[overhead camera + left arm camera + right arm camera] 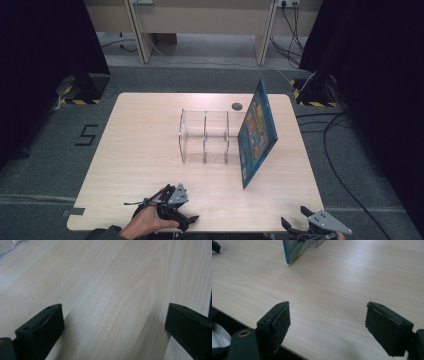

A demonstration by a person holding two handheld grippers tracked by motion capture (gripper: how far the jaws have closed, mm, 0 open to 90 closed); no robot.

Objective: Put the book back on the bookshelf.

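Observation:
A clear acrylic rack (205, 136) with three slots stands in the middle of the wooden table (135, 150). A blue picture book (257, 132) leans tilted against the rack's right end, its lower corner (291, 253) resting on the wood. My left gripper (179, 204) is held by a hand at the near left edge; its jaws (115, 312) stand wide apart, open over bare wood. At the near right edge my right gripper (295, 216) is open too, and nothing lies between its fingers (327, 308). Both grippers are well short of the book.
A small dark round disc (237, 106) sits near the table's far edge behind the rack. Black curtains hang on both sides, and cables (330, 145) run over the grey floor at right. A "5" mark (86, 135) is on the floor at left.

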